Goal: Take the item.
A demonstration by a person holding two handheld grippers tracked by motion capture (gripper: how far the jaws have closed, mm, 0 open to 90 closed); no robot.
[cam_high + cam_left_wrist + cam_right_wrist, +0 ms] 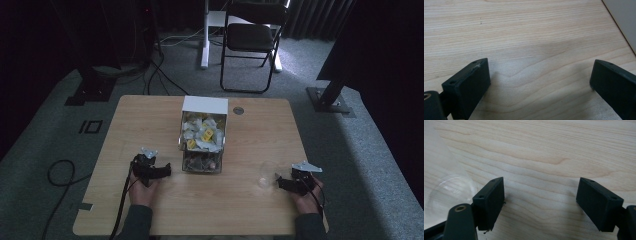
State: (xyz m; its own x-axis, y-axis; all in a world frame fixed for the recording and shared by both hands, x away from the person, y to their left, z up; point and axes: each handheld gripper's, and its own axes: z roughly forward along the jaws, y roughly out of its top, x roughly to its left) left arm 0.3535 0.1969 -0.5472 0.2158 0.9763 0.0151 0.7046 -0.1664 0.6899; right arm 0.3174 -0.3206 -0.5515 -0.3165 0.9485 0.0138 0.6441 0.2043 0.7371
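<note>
A white box (205,104) stands in the middle of the wooden table (250,135), heaped with white and yellow sachets (202,132). Its front part looks clear, with darker packets (200,162) inside. My left gripper (165,171) lies on the table just left of that box, open, jaws pointing right. In the left gripper view its jaws (540,67) stand wide over bare wood, with the box wall (624,20) at the top right. My right gripper (278,182) rests open near the front right. A clear glass (263,176) stands just left of it and appears beside the right gripper's (541,183) left jaw as a faint glass (444,190).
A black folding chair (250,37) and a white stand (205,35) are on the carpet beyond the table. Dark stand bases (92,90) (330,97) flank the far corners. A cable (60,172) loops on the floor at the left. A round grommet (238,110) sits behind the box.
</note>
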